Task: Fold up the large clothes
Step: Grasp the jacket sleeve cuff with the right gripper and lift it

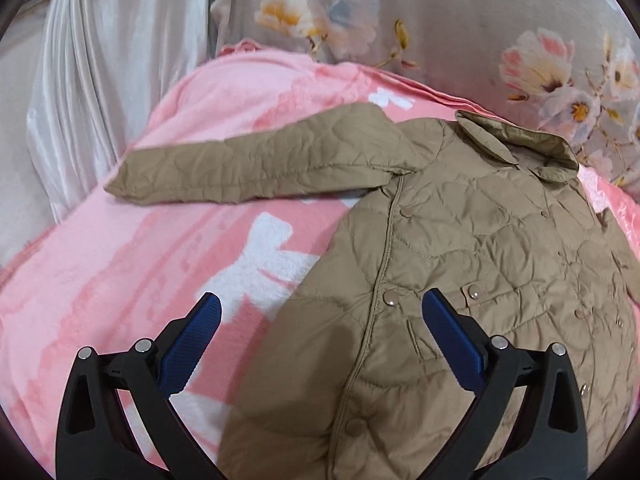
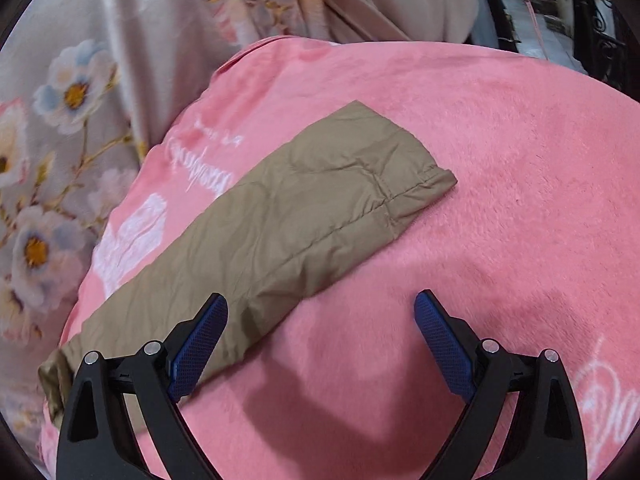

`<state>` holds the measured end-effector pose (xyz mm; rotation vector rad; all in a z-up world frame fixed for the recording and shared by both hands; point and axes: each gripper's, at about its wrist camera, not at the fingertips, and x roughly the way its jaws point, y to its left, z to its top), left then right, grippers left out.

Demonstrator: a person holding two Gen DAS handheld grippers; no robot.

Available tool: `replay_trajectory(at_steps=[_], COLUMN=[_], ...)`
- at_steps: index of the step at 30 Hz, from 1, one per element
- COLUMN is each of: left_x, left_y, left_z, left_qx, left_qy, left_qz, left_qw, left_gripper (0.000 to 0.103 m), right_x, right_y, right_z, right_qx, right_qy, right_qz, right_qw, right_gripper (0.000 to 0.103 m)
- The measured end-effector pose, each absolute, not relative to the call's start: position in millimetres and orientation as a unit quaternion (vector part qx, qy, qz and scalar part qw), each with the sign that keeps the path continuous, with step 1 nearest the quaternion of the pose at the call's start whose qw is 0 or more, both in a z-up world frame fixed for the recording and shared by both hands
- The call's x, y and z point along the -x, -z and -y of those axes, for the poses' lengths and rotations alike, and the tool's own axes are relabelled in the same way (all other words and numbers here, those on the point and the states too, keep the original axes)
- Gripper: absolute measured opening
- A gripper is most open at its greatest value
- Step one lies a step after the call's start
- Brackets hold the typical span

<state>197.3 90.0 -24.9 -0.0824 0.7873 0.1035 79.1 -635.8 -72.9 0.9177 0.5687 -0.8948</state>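
Jacket (image 1: 460,248): tan, quilted. Blanket (image 2: 500,152): pink with white print. Bedding (image 1: 460,20): grey, floral. Gripper pads (image 1: 452,332): blue.

A pink blanket (image 1: 120,280) with white patterns covers the surface. Behind it hangs a grey floral curtain (image 1: 460,20), beside a plain white curtain (image 1: 100,60).

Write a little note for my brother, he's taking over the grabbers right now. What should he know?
Left gripper: open, holding nothing, above the tan quilted jacket.
Right gripper: open, holding nothing, near the jacket's right sleeve.
The jacket lies front up, snapped shut, on the pink blanket; the left sleeve and the right sleeve are both spread out to the sides.
Done: laid out flat.
Left: fold both sleeves in, then fold the body.
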Motion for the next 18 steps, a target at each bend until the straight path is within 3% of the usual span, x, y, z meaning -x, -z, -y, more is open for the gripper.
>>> replay_trajectory(at_steps=[1, 3, 4, 5, 8, 12, 18], left_x=[-199.7, -202.9, -204.6, -205.7, -209.9, -217.2, -223.0], left_y=[27.9, 33.2, 35.6, 37.0, 43.5, 51.0, 61.2], left_z=[-90.8, -91.3, -91.6, -92.0, -95.1, -103.3, -115.7], left_qx=[0.043, 0.044, 0.042, 0.041, 0.033, 0.027, 0.017], left_qy=[-0.051, -0.051, -0.053, -0.055, -0.062, -0.09, -0.123], left_qz=[-0.387, -0.389, -0.389, -0.389, -0.394, -0.406, -0.422], left_qw=[0.92, 0.919, 0.919, 0.919, 0.916, 0.909, 0.898], left_gripper=[0.098, 0.098, 0.098, 0.098, 0.098, 0.098, 0.098], right_x=[-82.5, -90.6, -96.6, -100.9, -122.1, -175.4, -266.6], right_y=[71.2, 68.9, 67.6, 65.9, 42.2, -17.3, -62.0], right_z=[637.2, 635.3, 636.1, 636.2, 618.5, 550.8, 376.7], right_qx=[-0.417, -0.411, -0.419, -0.426, -0.425, -0.348, -0.194], right_qy=[0.421, 0.426, 0.416, 0.408, 0.38, 0.287, 0.081], right_qz=[-0.255, -0.255, -0.251, -0.247, -0.217, -0.201, -0.258], right_qw=[0.764, 0.764, 0.767, 0.769, 0.792, 0.87, 0.943], right_gripper=[0.086, 0.055, 0.029, 0.016, 0.007, 0.006, 0.005])
